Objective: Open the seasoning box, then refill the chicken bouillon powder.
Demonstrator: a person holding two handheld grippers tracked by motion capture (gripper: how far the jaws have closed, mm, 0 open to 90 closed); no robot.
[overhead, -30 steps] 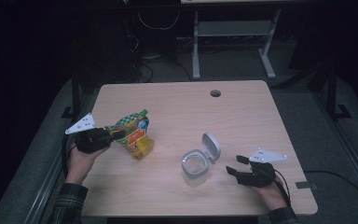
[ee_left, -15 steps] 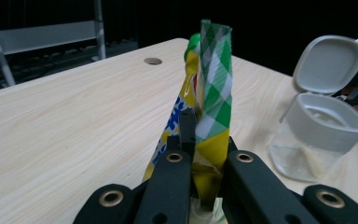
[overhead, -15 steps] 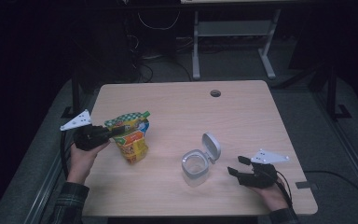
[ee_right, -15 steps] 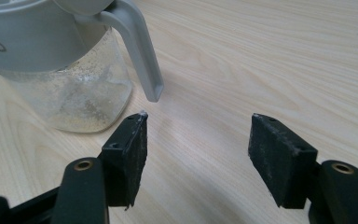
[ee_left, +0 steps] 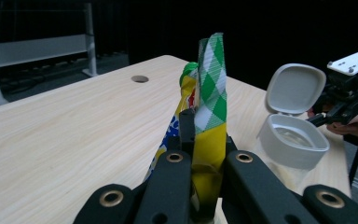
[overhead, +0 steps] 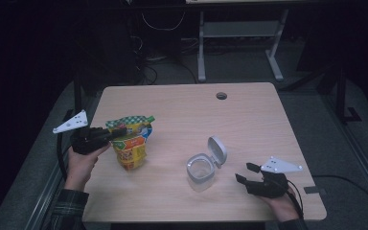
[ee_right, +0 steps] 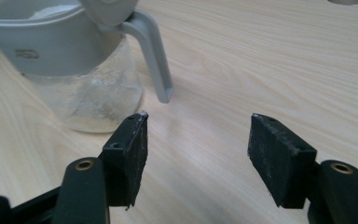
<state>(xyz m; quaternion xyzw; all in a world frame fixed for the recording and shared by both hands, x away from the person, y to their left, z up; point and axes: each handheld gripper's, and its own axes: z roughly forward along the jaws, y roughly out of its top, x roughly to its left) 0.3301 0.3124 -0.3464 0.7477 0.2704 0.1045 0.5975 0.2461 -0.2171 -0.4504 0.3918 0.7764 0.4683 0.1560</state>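
Note:
A yellow, green and red snack bag (overhead: pixel 131 140) hangs upright at the table's left side. My left gripper (overhead: pixel 118 131) is shut on its upper edge; in the left gripper view the bag's green-checked top (ee_left: pixel 210 88) rises from between the black jaws of that left gripper (ee_left: pixel 204 144). A clear jar with a grey rim and a hinged lid standing open (overhead: pixel 202 168) sits right of centre near the front. My right gripper (overhead: pixel 243 173) rests just right of the jar, open and holding nothing. In the right gripper view the jar (ee_right: pixel 81 65) lies beyond the right gripper (ee_right: pixel 198 135), up and to the left.
The wooden table (overhead: pixel 249 120) has a round cable hole (overhead: pixel 221 96) near its far edge. A metal frame on legs (overhead: pixel 239 38) stands on the dark floor behind the table.
My left gripper has lifted the snack bag and drawn it a little to the left. The right gripper and the jar have stayed where they were.

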